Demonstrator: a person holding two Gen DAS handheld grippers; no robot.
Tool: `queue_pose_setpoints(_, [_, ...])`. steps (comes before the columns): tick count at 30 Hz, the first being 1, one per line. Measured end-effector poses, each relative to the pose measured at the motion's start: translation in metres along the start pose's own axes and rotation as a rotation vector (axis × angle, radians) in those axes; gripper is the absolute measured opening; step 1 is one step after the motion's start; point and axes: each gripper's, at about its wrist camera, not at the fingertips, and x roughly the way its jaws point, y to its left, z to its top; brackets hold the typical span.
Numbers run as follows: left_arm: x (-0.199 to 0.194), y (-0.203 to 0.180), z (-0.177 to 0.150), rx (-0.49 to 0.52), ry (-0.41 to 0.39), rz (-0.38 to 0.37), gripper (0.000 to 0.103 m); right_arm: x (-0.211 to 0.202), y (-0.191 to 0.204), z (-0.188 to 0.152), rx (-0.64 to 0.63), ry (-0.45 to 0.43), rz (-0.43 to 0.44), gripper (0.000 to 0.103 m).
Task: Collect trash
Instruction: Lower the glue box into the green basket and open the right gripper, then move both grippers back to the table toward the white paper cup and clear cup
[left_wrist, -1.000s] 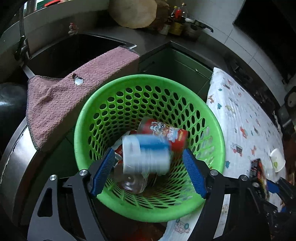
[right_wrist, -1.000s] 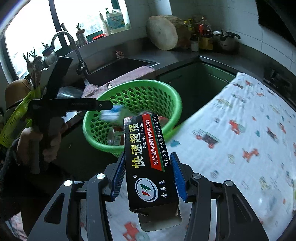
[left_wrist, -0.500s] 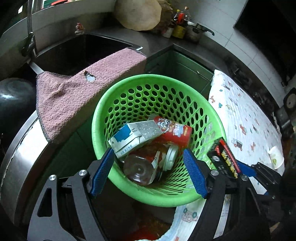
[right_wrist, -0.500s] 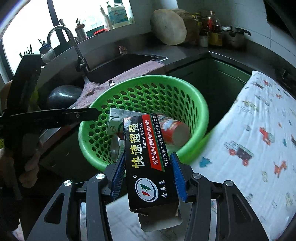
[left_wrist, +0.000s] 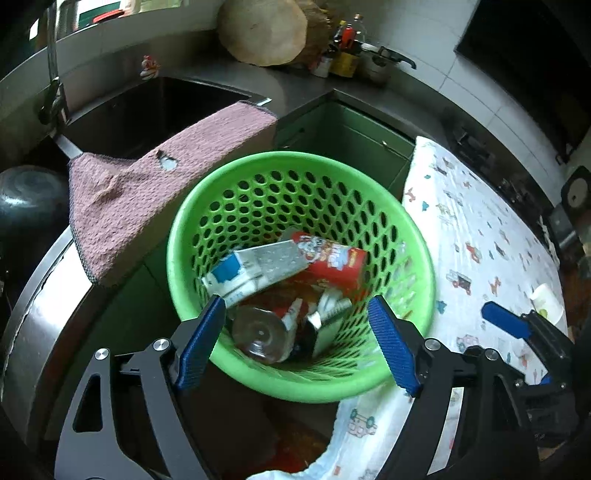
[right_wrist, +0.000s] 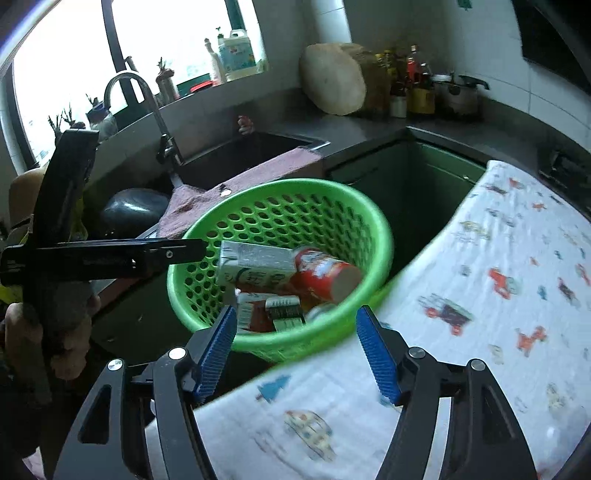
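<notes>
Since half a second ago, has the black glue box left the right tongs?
Yes. The right tongs are open and empty over the green basket; the box isn't clearly identifiable among the trash.

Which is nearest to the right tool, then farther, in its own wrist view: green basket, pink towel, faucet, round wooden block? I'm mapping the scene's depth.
From the right tool:
1. Green basket, just ahead of the fingertips.
2. Pink towel, behind the basket, draped over the sink edge.
3. Faucet, back left by the window.
4. Round wooden block, in the far counter corner.
</notes>
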Motion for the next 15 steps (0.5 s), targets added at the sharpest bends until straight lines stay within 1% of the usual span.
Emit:
queue_pose_setpoints(3, [-0.004,-0.013,-0.001,0.016,-0.009,-0.008,0.081,-0.018,-0.013,-0.007,0.013,-0.011,-0.032,0.068])
queue_pose_setpoints(5, [-0.007,-0.021,-0.003,0.029,-0.013,-0.014,0.081,-0.031,-0.023,-0.013,0.025,-0.018,-0.056,0.071])
queue_pose_setpoints(10, [-0.013,-0.044,-0.008,0.068,-0.022,-0.023,0.083,-0.068,-0.059,-0.031,0.049,-0.032,-0.154,0.075])
queue_pose_setpoints(15, [-0.016,-0.069,-0.014,0.096,-0.020,-0.033,0.085,-0.105,-0.101,-0.049,0.066,-0.024,-0.250,0.080])
